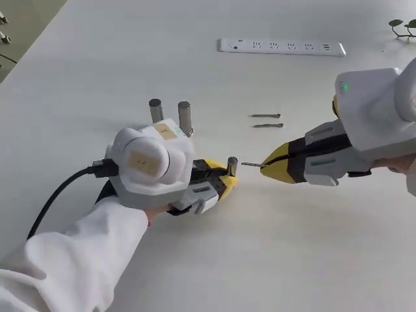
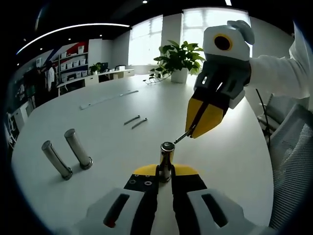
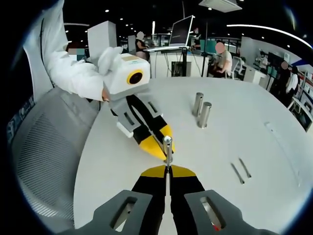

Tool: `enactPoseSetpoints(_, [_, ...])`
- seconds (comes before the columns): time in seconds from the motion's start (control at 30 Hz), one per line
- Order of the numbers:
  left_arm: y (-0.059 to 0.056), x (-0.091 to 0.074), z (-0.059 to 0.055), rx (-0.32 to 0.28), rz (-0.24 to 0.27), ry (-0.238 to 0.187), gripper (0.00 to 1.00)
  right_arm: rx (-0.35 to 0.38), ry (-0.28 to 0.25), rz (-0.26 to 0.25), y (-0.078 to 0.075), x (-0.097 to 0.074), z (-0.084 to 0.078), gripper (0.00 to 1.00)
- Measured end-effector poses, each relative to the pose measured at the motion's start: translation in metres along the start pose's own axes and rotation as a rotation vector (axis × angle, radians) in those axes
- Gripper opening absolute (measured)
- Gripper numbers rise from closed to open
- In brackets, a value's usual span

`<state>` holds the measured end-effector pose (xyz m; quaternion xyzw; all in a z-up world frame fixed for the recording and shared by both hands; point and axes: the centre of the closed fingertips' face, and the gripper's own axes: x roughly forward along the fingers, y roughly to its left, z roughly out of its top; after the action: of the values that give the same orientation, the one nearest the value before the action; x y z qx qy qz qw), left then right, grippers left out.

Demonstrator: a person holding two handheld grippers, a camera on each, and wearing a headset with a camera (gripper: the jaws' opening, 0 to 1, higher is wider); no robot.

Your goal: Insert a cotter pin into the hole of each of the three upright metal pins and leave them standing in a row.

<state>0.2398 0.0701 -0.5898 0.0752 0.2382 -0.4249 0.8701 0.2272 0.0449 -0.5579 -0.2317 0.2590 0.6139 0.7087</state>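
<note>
- Pinched upright in the left gripper [image 1: 229, 179], low on its shaft: a short grey cylindrical metal pin [image 1: 232, 166], foot on the white desk [image 1: 214, 260]. Yellow-tipped fingers [image 2: 146, 172] closed down to the width of the shaft.
- Clamped in the right gripper [image 1: 263, 166], fingers shut almost flat: a thin grey metal cotter pin [image 1: 251, 164], poking out beyond the tips.
- From the head view, cotter pin at 3 o'clock of the held pin. Long axis along the 3-to-9 line, level with the desk and crosswise to the upright shaft. Free tip aimed toward 9 o'clock, at the upper shaft just under the flat head.
- Tip just beside the shaft or touching it; cannot tell which. Hole too small to make out, so alignment unknown.
- Likely call for the next move: a straight push toward 9 o'clock by the right gripper, with the left bracing the shaft. Risk of the tip sliding off the round metal with any tilt or height error.
- Standing free, side by side, at about 11 o'clock of the left gripper: two more grey metal pins [image 1: 185, 118], no cotter pin to be seen through either.
- Lying flat at about 12 o'clock of the right gripper's tips: two spare cotter pins [image 1: 265, 116], parallel, also along the 3-to-9 line.
</note>
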Motion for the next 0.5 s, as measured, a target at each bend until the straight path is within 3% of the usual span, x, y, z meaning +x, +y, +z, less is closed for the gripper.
enactPoseSetpoints(0.5, [-0.0021, 0.0012, 0.0004, 0.016, -0.004, -0.002, 0.07, -0.017, 0.006, 0.013, -0.0015, 0.0025, 0.0028, 0.00])
